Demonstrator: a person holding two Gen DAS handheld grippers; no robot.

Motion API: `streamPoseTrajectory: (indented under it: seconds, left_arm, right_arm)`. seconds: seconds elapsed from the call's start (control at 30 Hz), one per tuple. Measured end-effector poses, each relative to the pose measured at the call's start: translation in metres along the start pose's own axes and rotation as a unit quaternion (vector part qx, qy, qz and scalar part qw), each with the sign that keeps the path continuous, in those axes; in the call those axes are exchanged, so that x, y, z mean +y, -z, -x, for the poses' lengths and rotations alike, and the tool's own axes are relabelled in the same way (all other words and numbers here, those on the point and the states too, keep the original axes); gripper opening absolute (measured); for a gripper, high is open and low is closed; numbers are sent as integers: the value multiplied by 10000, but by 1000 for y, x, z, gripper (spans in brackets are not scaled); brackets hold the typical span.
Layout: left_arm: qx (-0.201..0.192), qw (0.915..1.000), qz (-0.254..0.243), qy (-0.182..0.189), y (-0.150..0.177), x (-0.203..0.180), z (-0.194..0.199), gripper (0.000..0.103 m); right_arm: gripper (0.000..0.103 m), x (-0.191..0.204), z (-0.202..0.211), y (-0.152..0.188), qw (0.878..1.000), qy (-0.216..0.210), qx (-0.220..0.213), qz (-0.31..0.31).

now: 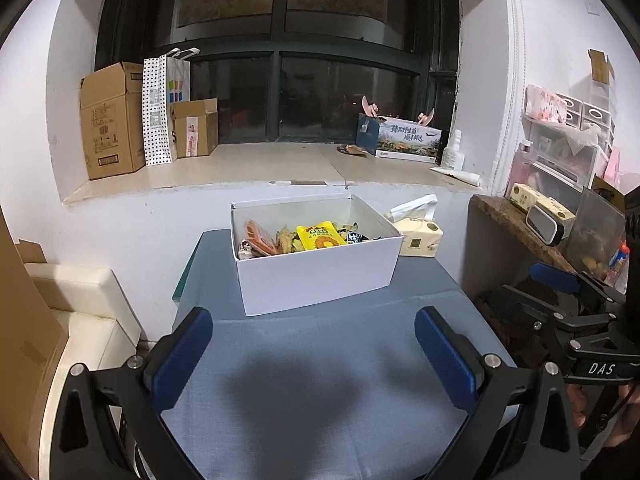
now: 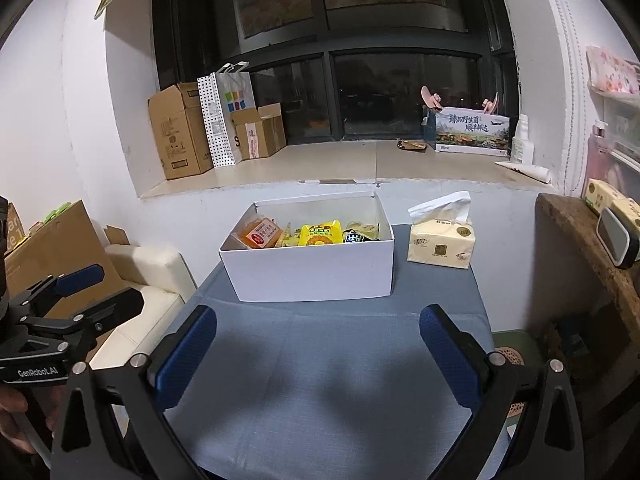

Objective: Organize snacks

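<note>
Left wrist view gives me the white box square ahead on the blue-grey tablecloth, and I take that box as my landmark. My left gripper hangs short of the box with its blue pads spread wide and nothing between them. Inside the box lie the snacks: a yellow packet near the middle, an orange packet toward its left wall, and darker wrappers to the right that I cannot read well from here. Just right of the box, at its far corner, stands a tissue pack. From the right wrist view my right gripper also sits before the box, pads wide apart and empty over bare cloth.
</note>
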State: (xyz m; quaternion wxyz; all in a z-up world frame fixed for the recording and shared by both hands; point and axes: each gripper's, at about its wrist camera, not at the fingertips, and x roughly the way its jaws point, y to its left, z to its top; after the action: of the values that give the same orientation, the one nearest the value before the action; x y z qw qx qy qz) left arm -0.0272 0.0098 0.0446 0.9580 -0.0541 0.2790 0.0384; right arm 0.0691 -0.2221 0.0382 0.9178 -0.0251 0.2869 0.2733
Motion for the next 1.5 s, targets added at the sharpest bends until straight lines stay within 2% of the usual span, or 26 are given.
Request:
streamPoseTrajectory:
  seconds: [1.5]
  left_arm:
    - [87,9999,-79,28,0,2,-2,103]
  right_arm:
    - [103,6,-1,2,10000,8,46,65]
